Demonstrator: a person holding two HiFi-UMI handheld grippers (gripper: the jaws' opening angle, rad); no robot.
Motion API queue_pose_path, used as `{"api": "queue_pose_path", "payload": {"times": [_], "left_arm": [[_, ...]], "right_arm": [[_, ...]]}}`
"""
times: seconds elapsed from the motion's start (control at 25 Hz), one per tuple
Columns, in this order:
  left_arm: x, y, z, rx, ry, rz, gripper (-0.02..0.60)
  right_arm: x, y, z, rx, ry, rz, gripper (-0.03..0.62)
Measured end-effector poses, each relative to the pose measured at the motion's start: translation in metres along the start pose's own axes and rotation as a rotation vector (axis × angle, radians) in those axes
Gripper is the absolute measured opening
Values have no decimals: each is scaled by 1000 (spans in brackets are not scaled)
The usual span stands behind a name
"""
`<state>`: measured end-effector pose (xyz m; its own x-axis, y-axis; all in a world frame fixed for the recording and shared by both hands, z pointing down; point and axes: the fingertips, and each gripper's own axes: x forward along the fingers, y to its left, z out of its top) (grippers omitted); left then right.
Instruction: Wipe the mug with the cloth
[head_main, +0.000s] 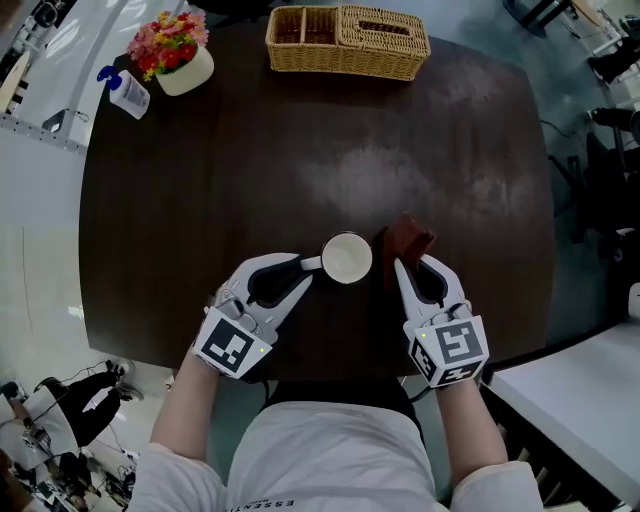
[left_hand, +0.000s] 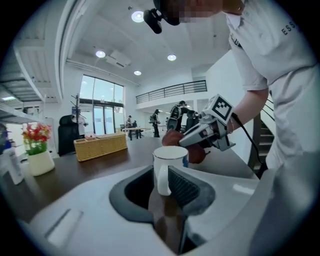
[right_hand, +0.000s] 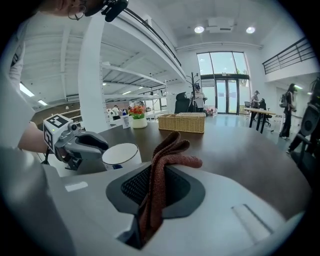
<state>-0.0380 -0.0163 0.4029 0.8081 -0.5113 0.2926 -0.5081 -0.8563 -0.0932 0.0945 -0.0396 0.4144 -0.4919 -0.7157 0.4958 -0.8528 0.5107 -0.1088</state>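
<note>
Indoors, a dark, perhaps dusty table (head_main: 200, 200) lies beneath mug (head_main: 346, 257) and cloth (head_main: 405, 240).

The dark bench (head_main: 300, 150) carries, along its far edge, a wicker basket (head_main: 347, 42) and — at the left corner — a white flowerpot (head_main: 185, 72) with a pump bottle (head_main: 128, 94) just beside it; whether the mug (head_main: 346, 258) near the front touches it is unclear.

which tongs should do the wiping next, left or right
Right, most likely. The right tongs grip the cloth, which sits just beside the mug. The left tongs are closed on its handle, steadying it.
</note>
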Motion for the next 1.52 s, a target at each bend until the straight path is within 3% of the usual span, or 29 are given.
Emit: {"api": "queue_pose_path", "payload": {"times": [0.12,0.28,0.36,0.44,0.76,1.04,1.32,1.52], "left_arm": [[-28,12,26,20,-46,172,74],[-59,2,71,67,-60,300,71],[-74,-5,92,15,-88,357,58],[-89,-14,109,-84,-127,413,0],[-142,-78,145,-130,-160,515,0],[-183,-192,152,-96,-157,520,0],[-224,-309,165,-53,-182,553,0],[-247,-369,168,-39,-185,547,0]], "right_arm": [[-18,9,11,-11,-41,-34,78],[-57,29,28,-23,-101,-94,78],[-78,40,36,-36,-137,-118,78],[-97,50,43,-51,-172,-129,77],[-177,90,37,-43,-269,-142,77],[-277,149,2,-187,-309,-67,77],[-371,181,-52,-182,-342,-62,77],[-422,202,-79,-171,-354,-59,77]]}}
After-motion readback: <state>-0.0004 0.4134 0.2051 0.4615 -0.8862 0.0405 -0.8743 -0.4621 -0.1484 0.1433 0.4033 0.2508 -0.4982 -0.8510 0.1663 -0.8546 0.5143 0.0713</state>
